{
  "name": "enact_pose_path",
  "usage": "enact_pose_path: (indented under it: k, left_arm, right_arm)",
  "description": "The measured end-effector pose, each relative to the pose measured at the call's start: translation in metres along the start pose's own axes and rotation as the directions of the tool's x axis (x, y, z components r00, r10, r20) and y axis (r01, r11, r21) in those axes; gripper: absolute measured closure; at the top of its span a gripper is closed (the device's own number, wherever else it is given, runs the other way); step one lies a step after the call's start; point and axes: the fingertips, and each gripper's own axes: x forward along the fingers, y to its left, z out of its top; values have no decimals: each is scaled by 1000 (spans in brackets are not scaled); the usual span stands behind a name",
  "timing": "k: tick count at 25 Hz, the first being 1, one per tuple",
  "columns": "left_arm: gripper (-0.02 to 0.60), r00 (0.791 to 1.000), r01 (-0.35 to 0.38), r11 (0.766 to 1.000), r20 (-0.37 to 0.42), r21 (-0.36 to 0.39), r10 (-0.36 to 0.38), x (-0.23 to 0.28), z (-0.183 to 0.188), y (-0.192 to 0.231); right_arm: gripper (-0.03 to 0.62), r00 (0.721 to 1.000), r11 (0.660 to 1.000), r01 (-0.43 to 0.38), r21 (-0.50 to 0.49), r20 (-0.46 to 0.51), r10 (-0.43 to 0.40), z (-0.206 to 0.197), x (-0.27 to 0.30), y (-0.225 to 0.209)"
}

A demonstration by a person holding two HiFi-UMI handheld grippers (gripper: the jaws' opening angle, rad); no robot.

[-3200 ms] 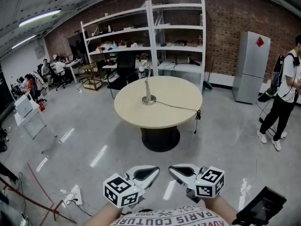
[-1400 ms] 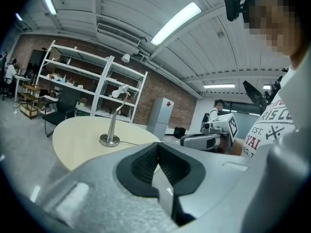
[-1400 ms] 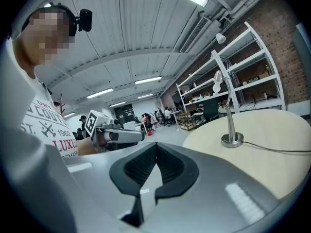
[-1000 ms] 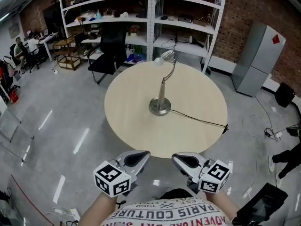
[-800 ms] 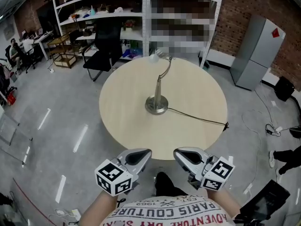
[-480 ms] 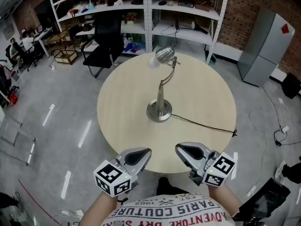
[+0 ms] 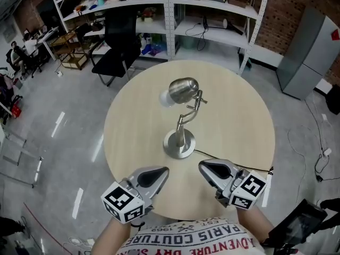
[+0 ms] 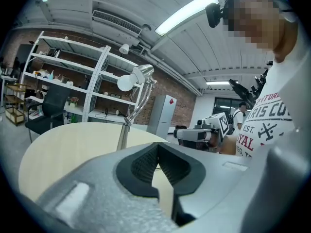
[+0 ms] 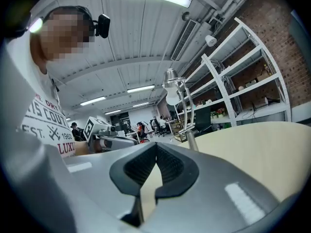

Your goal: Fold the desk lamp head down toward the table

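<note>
Lamp [image 7: 181,126] just beyond right hand-held gripper [image 7: 202,166]

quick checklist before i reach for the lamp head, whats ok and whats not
1. Lamp head raised, ready to fold: ok.
2. Lamp base flat on the round table: ok.
3. Left hand-held gripper open for grasping: not ok, shut and empty.
4. Right hand-held gripper open: not ok, shut and empty.
5. Cord clear of the head: ok, it trails right from the base.
</note>
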Motion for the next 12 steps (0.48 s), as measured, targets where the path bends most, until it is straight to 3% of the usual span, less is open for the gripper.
enact_pose_path:
  k: [5, 8, 12]
  left_arm:
    - [580, 999, -34, 999, -8, 10, 34, 19, 12, 20]
    - [580, 999, -46, 999, -4, 11, 46, 24, 16, 23]
    - [580, 998, -56, 998, 3, 5, 56, 20, 27, 29]
  right_arm:
    - [548, 999, 999, -2, -33, -36, 1, -4, 18, -37]
    - [517, 997, 991, 8, -136, -71, -18, -10, 31, -53]
    - [463, 993, 954, 16, -298, -110, -51, -15, 59, -63]
